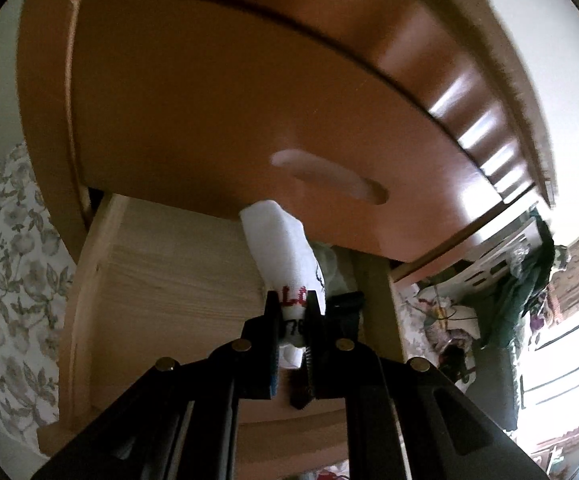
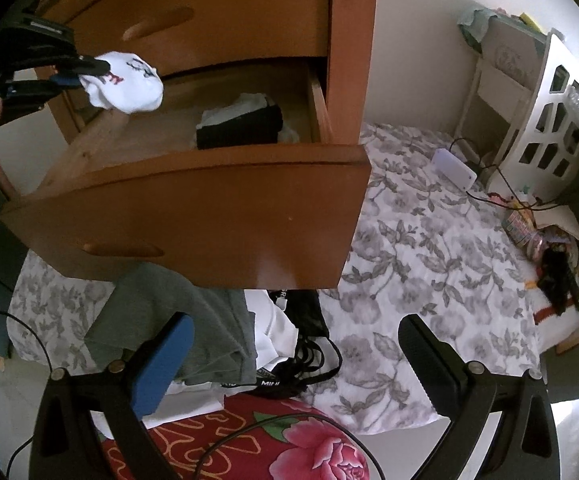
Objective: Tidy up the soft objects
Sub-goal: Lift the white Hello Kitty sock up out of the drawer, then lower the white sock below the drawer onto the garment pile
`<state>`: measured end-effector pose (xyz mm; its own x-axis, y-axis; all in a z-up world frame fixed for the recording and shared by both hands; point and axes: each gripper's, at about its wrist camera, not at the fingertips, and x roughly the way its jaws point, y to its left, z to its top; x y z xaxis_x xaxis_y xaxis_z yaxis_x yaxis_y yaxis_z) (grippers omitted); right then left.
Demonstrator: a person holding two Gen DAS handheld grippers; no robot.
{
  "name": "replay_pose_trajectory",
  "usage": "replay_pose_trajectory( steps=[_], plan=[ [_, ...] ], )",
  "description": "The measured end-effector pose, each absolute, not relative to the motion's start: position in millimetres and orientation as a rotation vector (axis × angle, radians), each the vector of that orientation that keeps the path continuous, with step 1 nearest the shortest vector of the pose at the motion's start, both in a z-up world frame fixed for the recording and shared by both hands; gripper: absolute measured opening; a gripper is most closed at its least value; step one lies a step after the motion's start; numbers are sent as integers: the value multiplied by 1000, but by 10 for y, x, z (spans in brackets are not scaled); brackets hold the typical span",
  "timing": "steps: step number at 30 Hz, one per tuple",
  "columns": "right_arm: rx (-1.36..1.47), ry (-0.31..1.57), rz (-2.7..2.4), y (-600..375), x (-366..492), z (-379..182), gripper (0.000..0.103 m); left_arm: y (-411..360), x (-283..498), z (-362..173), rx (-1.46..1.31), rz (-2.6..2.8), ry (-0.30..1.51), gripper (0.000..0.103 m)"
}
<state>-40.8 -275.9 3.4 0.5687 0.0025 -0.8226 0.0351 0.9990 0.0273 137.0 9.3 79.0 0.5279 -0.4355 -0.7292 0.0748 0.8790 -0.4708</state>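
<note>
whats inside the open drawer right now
In the open drawer, a folded black item with white fabric behind it lies near the right side. The front panel hides the drawer's near floor.

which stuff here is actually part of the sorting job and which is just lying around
Part of the job:
- white sock, clamped in the left gripper
- open drawer holding folded black-and-white clothes
- grey garment and black-and-white pile on the bed
- right gripper, open and empty

Just lying about:
- white box with cable
- white headboard
- red floral cushion
</note>
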Motion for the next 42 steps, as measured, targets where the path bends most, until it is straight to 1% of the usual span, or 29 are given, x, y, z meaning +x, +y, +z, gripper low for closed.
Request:
replay_pose_trajectory(
  steps=[8, 42],
  plan=[
    [41, 948, -16, -2736, -465, 93, 103, 153, 1134, 1035, -411, -330, 910, 11],
    [25, 875, -3, -2623, -707, 330, 103, 389, 365, 1623, -407, -358, 746, 11]
  ],
)
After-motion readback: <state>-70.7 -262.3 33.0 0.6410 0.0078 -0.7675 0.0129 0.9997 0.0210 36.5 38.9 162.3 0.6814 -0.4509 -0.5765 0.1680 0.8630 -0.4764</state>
